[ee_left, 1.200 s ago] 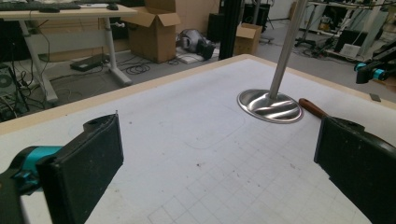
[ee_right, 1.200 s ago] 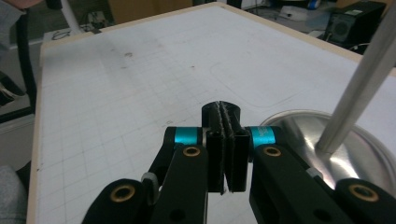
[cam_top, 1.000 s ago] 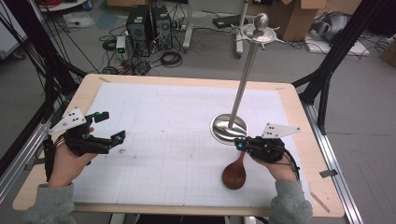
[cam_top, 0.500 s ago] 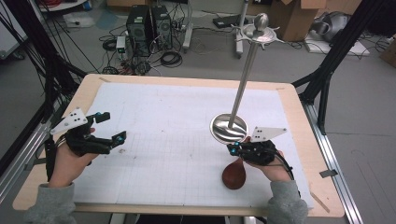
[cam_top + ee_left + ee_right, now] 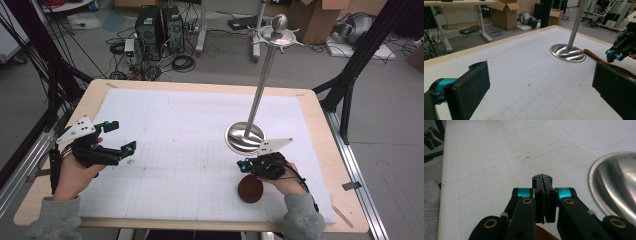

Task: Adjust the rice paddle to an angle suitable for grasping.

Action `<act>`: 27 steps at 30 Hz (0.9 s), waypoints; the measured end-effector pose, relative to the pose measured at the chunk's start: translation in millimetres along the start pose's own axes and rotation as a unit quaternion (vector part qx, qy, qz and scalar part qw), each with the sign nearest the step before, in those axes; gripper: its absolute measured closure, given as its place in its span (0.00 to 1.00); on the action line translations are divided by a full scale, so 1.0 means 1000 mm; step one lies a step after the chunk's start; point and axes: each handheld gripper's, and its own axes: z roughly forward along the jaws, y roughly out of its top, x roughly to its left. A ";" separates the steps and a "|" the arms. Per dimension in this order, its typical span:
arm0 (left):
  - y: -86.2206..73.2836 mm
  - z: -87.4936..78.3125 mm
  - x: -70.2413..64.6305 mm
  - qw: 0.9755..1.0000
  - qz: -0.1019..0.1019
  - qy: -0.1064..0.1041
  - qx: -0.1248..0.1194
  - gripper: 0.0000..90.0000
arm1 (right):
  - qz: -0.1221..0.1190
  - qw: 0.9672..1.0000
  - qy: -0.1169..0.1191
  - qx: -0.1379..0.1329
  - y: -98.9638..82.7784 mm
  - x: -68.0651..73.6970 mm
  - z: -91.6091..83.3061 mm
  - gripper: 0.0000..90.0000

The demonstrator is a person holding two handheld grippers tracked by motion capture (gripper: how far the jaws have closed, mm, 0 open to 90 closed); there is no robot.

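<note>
From above, your right gripper [image 5: 245, 165] sits just in front of the steel stand's round base [image 5: 244, 137], jaws pressed together, and the wooden spoon [image 5: 250, 189] lies under your hand with its dark bowl on the near side of that base; whether the pads pinch the handle you cannot tell from here. Your left gripper [image 5: 120, 137] rests well apart from the base, across the white mat [image 5: 175, 130], jaws spread with nothing between them. Along your left gripper, the pads [image 5: 470, 87] stand wide and the spoon's handle [image 5: 596, 57] lies just beside the base. Along your right gripper [image 5: 545, 195], the fingers [image 5: 540, 195] meet flat, the base [image 5: 616, 185] close by, a sliver of brown wood [image 5: 544, 233] beneath.
</note>
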 end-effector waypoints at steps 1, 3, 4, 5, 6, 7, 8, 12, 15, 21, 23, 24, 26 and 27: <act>0.000 0.001 0.000 1.000 -0.001 0.000 0.001 0.02 | -0.001 1.000 0.002 0.008 -0.001 0.000 0.004 0.99; -0.001 0.001 0.000 1.000 -0.001 0.000 0.002 0.02 | -0.001 1.000 0.004 0.015 -0.002 0.000 0.008 0.99; -0.001 0.001 0.000 1.000 0.000 0.000 0.003 0.02 | 0.000 1.000 0.004 0.019 -0.002 0.001 0.010 0.99; -0.001 0.001 0.000 1.000 0.000 -0.001 0.004 0.02 | 0.000 1.000 0.007 0.025 -0.002 0.001 0.011 0.99; -0.001 0.001 0.000 1.000 0.000 -0.002 0.004 0.02 | -0.003 1.000 0.007 0.027 -0.003 0.002 0.013 0.99; -0.001 0.001 0.000 1.000 0.001 -0.002 0.005 0.02 | -0.002 1.000 0.009 0.029 -0.004 0.002 0.015 0.99; -0.001 0.001 0.000 1.000 0.000 -0.002 0.004 0.02 | -0.002 1.000 0.010 0.030 -0.004 0.002 0.017 0.99; -0.001 0.002 0.000 1.000 0.000 -0.002 0.005 0.02 | 0.001 0.999 0.011 0.045 -0.006 0.002 0.022 0.99; -0.002 0.003 0.000 1.000 -0.001 -0.001 0.006 0.02 | 0.004 0.998 0.017 0.053 -0.007 0.002 0.024 0.99; -0.003 0.007 -0.002 1.000 0.002 -0.006 0.013 0.02 | 0.005 0.997 0.017 0.078 -0.009 0.002 0.030 0.99; -0.003 0.007 -0.003 1.000 0.003 -0.006 0.014 0.02 | 0.003 0.997 0.019 0.080 -0.009 0.002 0.032 0.99; -0.003 0.007 -0.003 1.000 0.003 -0.006 0.014 0.02 | 0.004 0.996 0.020 0.082 -0.009 0.003 0.032 0.99; -0.003 0.007 -0.003 1.000 0.002 -0.006 0.015 0.02 | 0.004 0.996 0.022 0.084 -0.010 0.003 0.033 0.99; -0.004 0.007 -0.002 1.000 0.001 -0.005 0.015 0.02 | 0.002 0.996 0.022 0.090 -0.010 0.004 0.034 0.99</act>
